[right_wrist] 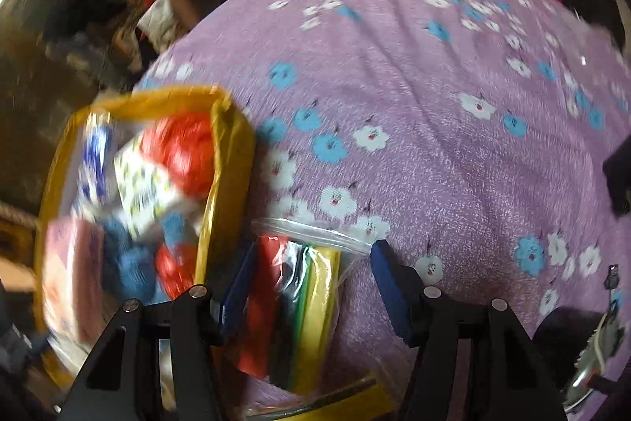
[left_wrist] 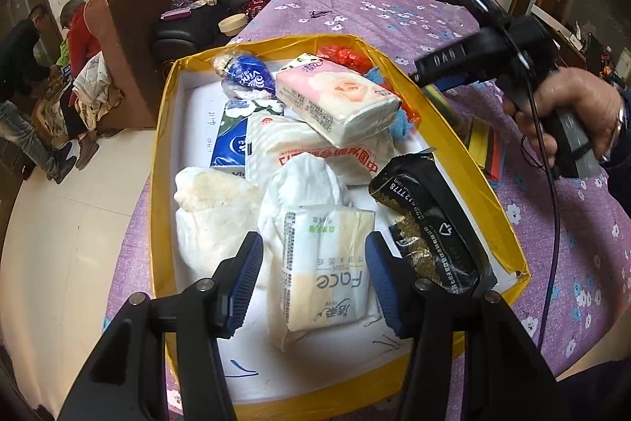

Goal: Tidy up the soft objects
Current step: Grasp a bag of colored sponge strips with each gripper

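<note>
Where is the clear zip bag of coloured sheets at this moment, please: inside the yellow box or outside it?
Outside: the zip bag lies on the purple flowered cloth, just beyond the yellow box wall.

The whole right wrist view is smeared by motion. In it the things in the yellow box (right_wrist: 232,160) are only patches of red, blue and white, and no print on them can be read. The clear zip bag (right_wrist: 315,287) with coloured sheets is cut off by the bottom edge and partly hidden behind the left finger. In the left wrist view, the right gripper (left_wrist: 437,73) hides its own fingers behind the box wall (left_wrist: 445,113), so their gap is not visible. The blue fluffy thing (left_wrist: 402,121) and the red wrapper (left_wrist: 343,54) lie mostly under the pink tissue pack (left_wrist: 335,97). The people (left_wrist: 51,66) at the left edge are small and partly cut off.
</note>
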